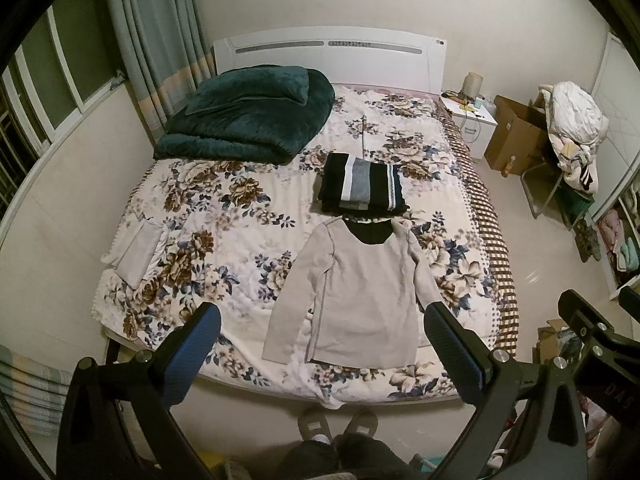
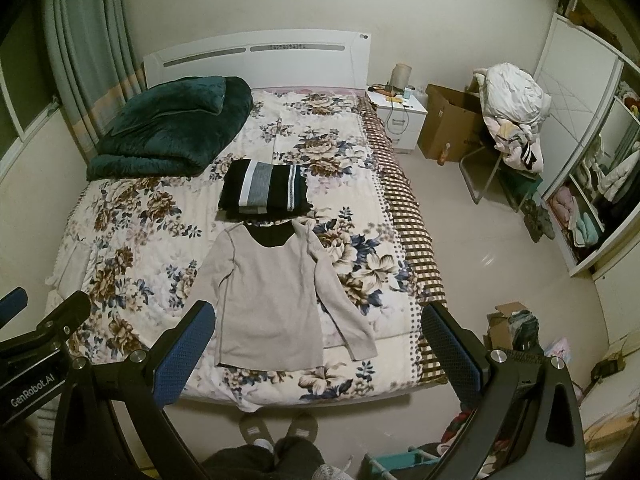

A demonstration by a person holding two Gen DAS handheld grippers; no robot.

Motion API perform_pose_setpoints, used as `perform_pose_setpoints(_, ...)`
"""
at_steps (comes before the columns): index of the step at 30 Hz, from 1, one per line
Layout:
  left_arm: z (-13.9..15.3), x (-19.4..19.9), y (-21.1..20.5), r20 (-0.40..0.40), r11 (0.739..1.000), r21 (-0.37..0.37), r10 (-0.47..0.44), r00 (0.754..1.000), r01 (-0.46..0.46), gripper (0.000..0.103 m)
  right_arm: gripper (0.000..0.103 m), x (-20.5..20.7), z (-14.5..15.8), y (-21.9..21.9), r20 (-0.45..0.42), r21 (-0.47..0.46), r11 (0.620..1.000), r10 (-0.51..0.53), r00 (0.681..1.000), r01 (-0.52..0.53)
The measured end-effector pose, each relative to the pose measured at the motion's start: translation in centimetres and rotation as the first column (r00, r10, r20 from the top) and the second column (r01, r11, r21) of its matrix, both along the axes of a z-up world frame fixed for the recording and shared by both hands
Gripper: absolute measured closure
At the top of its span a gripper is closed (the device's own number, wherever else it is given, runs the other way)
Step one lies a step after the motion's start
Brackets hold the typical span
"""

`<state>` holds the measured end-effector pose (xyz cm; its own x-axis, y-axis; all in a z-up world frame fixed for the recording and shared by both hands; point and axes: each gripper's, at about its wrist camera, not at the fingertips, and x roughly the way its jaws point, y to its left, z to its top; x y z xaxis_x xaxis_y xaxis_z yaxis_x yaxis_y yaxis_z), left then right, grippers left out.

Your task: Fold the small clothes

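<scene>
A beige long-sleeved top (image 1: 360,292) lies flat on the floral bedspread (image 1: 224,216), near the bed's foot; it also shows in the right wrist view (image 2: 268,296). Its left sleeve is folded in over the body and its right sleeve lies out to the side. A folded black and grey striped garment (image 1: 362,184) sits just beyond the top's collar. My left gripper (image 1: 320,340) is open and empty, held high above the bed's foot. My right gripper (image 2: 316,340) is open and empty at the same height, to the right of the left one.
A folded dark green blanket (image 1: 248,120) lies at the head of the bed. A small folded grey cloth (image 1: 140,252) lies at the bed's left edge. A nightstand (image 2: 400,114), a cardboard box (image 2: 448,124) and a chair piled with clothes (image 2: 512,120) stand to the right. My slippered feet (image 1: 338,426) stand at the bed's foot.
</scene>
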<state>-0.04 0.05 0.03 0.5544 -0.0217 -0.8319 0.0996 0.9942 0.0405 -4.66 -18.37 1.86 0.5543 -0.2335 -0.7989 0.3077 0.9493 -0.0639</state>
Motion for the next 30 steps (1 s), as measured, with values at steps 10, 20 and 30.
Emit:
perform_pose_setpoints(10,-0.2,0.0,-0.9,-0.003,1.0,-0.007,0.0,1.0,0.0,0.0,0.0,0.2,0.1,-0.1,0.0,-0.005,1.0,0.002,1.0,-0.002)
perform_pose_setpoints(20,-0.2,0.1,-0.7,-0.002,1.0,-0.01,0.0,1.0,0.0,0.0,0.0,1.3,1.6,-0.2,0.003,-0.007,1.0,0.001,1.0,-0.001)
perform_pose_setpoints(30,-0.2,0.1,-0.7,-0.004,1.0,-0.015,0.001,1.0,-0.001,0.0,0.0,1.3,1.6,-0.2,0.003,-0.01,1.0,0.0,1.0,0.0)
